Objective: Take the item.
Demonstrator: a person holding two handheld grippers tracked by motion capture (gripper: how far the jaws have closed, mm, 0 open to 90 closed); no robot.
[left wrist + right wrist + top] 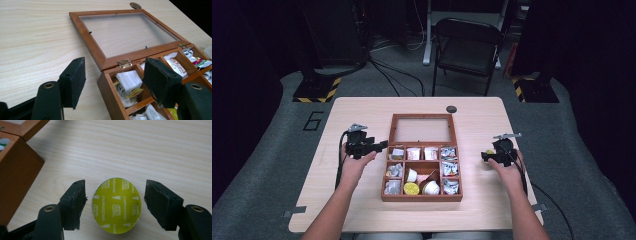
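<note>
A wooden box (421,197) with several compartments lies open mid-table, its glass lid (422,129) folded flat behind it. Tea bags, sachets and capsules fill the compartments. My left gripper (382,145) is open at the box's back left corner; in the left gripper view its jaws straddle that corner (108,75) and a tea-bag compartment (128,82). My right gripper (485,156) is open, right of the box. A yellow-green capsule (116,205) printed "cappuccino" stands on the table between its jaws, with a gap on each side.
A dark round disc (451,108) sits near the table's far edge. A folding chair (466,46) stands beyond the table. The box's right wall (15,167) is close to the left of the right gripper.
</note>
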